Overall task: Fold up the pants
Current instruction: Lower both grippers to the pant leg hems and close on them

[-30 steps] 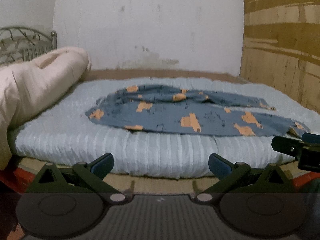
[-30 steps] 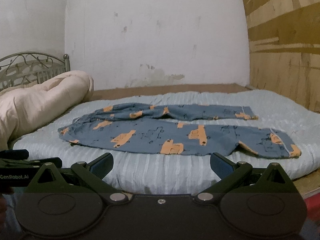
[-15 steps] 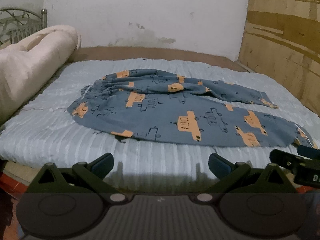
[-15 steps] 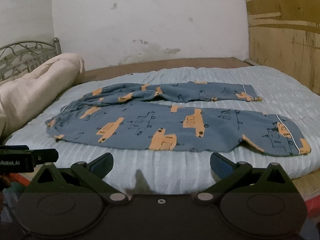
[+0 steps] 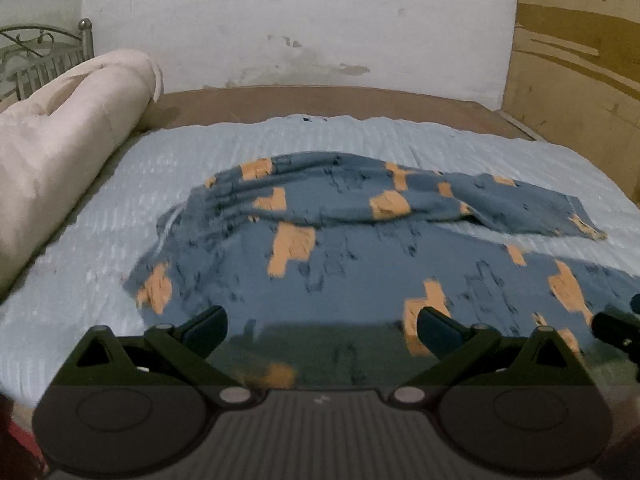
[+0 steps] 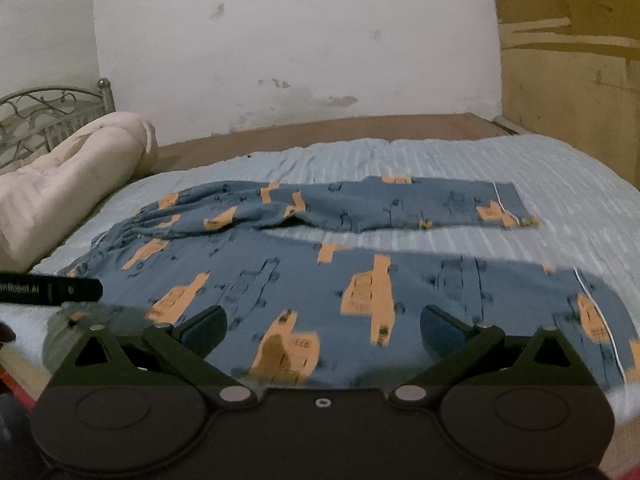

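Blue pants [image 5: 340, 248] with orange truck prints lie spread flat on the bed, waistband to the left, the two legs running right. In the right wrist view the pants [image 6: 360, 264] show both legs apart, the far leg wrinkled near the crotch. My left gripper [image 5: 322, 330] is open and empty, just above the near edge of the pants by the waist. My right gripper [image 6: 322, 328] is open and empty over the near leg. The left gripper's side also shows in the right wrist view [image 6: 48, 289].
The pale blue ribbed bed cover [image 5: 200, 148] covers the mattress. A rolled cream duvet [image 5: 60, 136] lies along the left, by a metal headboard [image 6: 44, 112]. A white wall stands behind and a wooden panel [image 6: 568, 88] on the right.
Both grippers have moved forward and up over the bed; the pants now lie directly under the open fingers. The pants themselves have not moved.
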